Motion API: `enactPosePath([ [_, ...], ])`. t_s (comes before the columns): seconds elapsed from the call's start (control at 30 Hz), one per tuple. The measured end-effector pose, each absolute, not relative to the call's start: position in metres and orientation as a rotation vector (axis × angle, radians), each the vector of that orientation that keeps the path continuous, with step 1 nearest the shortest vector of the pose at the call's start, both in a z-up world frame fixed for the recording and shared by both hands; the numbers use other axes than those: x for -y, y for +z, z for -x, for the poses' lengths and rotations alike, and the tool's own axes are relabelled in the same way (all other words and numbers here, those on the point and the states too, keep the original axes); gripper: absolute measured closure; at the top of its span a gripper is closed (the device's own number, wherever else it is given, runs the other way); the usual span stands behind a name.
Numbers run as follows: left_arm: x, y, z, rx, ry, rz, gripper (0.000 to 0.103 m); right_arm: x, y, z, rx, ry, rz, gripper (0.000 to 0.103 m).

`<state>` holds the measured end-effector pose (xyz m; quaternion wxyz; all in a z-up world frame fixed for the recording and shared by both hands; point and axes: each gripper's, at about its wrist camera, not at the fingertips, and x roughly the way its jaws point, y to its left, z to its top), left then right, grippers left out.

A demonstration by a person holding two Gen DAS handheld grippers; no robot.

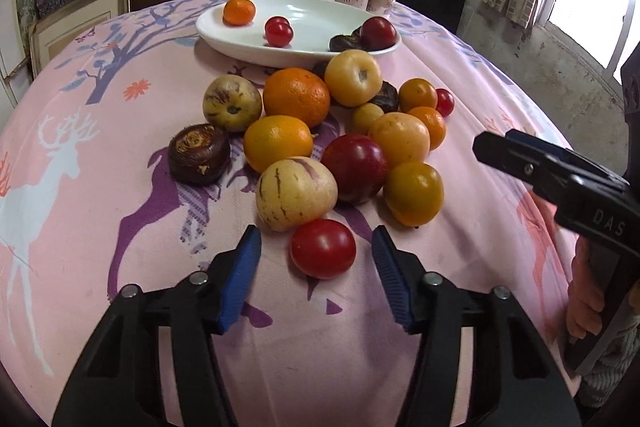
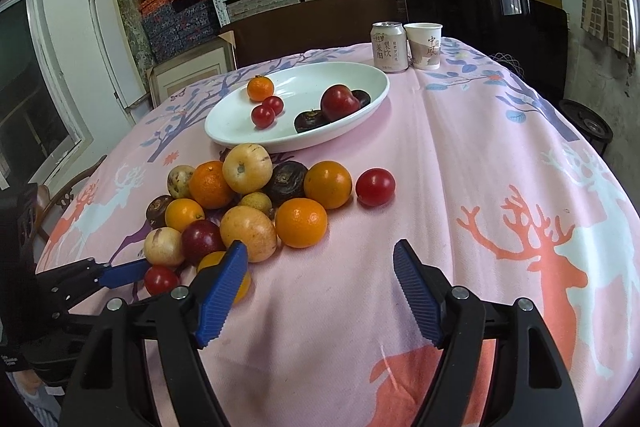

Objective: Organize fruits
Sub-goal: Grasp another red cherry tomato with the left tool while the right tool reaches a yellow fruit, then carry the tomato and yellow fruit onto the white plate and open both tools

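Observation:
A pile of fruit (image 1: 320, 131) lies on the pink tablecloth: oranges, pepino melons, plums, tomatoes and dark water chestnuts. My left gripper (image 1: 316, 247) is open, its blue pads on either side of a red tomato (image 1: 322, 254) at the pile's near edge, apart from it. A white oval plate (image 1: 240, 43) behind the pile holds a tangerine, two small tomatoes, a plum and dark chestnuts. My right gripper (image 2: 320, 259) is open and empty, over bare cloth right of the pile (image 2: 248, 211). The plate also shows in the right wrist view (image 2: 240, 131). The left gripper's fingertips (image 2: 120, 273) reach the tomato (image 2: 161, 279).
A drink can (image 2: 389, 46) and a paper cup (image 2: 425, 45) stand behind the plate at the table's far edge. A lone tomato (image 2: 375, 187) lies right of the pile. Shelves of boxes and a dark chair back stand beyond the table.

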<state>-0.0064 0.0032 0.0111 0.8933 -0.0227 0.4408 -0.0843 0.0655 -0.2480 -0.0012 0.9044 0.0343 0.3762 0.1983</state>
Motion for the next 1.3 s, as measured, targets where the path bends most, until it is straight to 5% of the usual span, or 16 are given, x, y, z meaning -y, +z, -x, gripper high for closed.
enactPosePath([
  [0.3,-0.013,0.014,0.009,-0.903,-0.167,0.086,0.068,0.233,-0.009,-0.066,-0.833,0.461,-0.044,0.027],
  [0.53,-0.011,0.016,0.012,-0.891,-0.160,0.068,0.072,0.206,-0.011,-0.061,-0.858,0.547,0.005,0.027],
  [0.73,-0.009,0.014,0.012,-0.903,-0.159,0.054,0.072,0.193,-0.011,-0.055,-0.875,0.642,0.020,0.053],
  [0.97,-0.012,0.012,0.010,-0.913,-0.155,0.077,0.073,0.188,-0.019,-0.063,-0.959,0.711,-0.049,0.066],
  [1.3,-0.013,0.012,0.009,-0.911,-0.153,0.076,0.073,0.189,-0.018,-0.059,-0.943,0.687,-0.036,0.067],
])
